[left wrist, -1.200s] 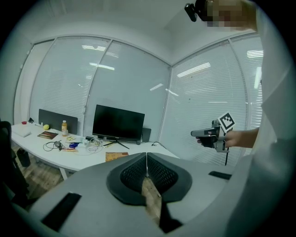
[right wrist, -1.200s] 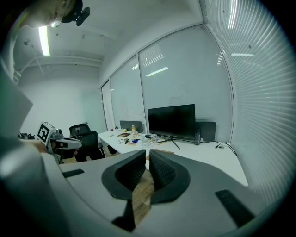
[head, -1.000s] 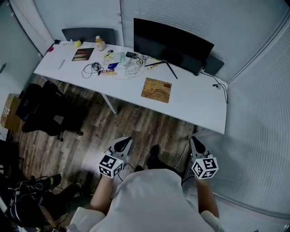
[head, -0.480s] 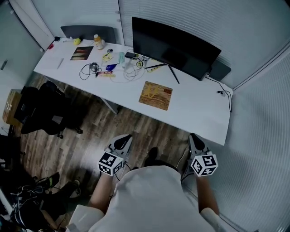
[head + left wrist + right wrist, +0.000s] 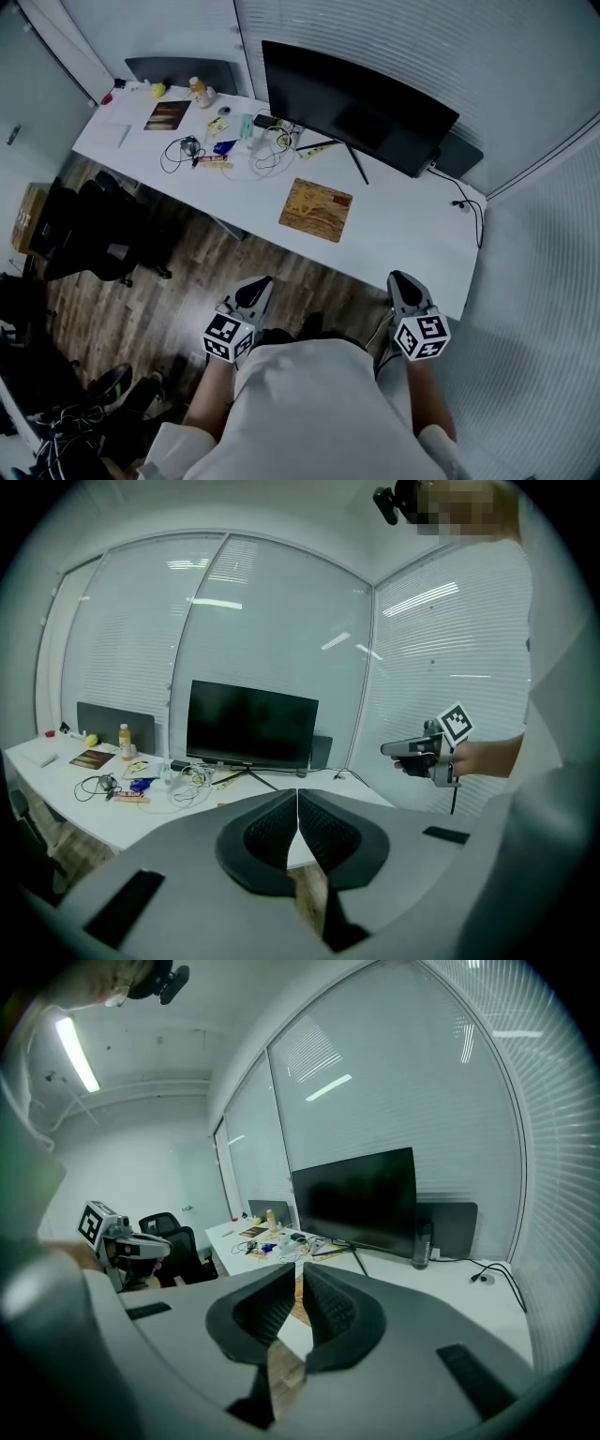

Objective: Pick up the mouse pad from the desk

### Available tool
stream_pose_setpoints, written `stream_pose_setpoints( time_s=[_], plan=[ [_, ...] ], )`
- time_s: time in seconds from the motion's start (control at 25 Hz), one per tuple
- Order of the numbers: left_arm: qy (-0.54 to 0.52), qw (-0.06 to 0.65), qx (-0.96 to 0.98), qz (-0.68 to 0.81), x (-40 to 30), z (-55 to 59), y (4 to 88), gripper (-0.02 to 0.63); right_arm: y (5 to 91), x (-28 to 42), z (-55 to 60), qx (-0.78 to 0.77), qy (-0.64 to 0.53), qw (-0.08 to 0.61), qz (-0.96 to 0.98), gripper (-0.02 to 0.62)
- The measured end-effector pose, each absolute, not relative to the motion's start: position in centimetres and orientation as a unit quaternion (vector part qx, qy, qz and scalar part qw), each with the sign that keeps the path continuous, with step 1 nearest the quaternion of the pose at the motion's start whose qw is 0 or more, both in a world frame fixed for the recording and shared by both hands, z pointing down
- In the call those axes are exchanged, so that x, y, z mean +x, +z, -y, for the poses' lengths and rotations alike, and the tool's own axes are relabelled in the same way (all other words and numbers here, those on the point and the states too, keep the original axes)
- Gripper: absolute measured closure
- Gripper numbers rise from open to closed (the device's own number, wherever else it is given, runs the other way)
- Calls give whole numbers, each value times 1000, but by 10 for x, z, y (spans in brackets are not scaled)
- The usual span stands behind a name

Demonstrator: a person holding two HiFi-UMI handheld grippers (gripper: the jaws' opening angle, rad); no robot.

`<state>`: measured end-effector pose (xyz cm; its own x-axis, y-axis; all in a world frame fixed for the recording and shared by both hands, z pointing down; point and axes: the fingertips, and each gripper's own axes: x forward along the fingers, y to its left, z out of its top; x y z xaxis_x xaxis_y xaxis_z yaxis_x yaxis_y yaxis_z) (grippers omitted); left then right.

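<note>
Head view: mouse pad [image 5: 316, 209] flat on desk [image 5: 412, 234], before monitor [image 5: 356, 103]. Left gripper [image 5: 257, 283] and right gripper [image 5: 399, 278] low, well apart from pad.
Left gripper view: jaws pressed together, empty; pad mostly hidden.
Right gripper view: jaws almost together, empty; only brown sliver of pad in slit.

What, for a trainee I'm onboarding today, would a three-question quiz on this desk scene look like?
1. True or false: the mouse pad lies on the white desk, in front of the monitor.
2. Of the left claw and the right claw, which grips the mouse pad? A left; B right; C neither.
3. Fill in: seen from the head view, the black office chair stands near the desk's ___ end.

Key: 1 true; 2 C; 3 left.
</note>
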<state>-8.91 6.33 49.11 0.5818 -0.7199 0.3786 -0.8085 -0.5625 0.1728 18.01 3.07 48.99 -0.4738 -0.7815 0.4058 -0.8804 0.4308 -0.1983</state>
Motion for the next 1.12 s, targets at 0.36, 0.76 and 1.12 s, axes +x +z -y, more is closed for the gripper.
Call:
stream_pose_setpoints(
  time_s=[0.36,0.76,1.12],
  plan=[
    [148,163,874,433,-65,-38,493,588,501,190,-4,483,207,124,842,552],
    [168,155,878,421,-69,-1,500,588,509,177,27,468,210,146,846,552],
    [200,127,887,396,-79,60,517,586,519,163,64,487,219,161,830,552]
  ],
)
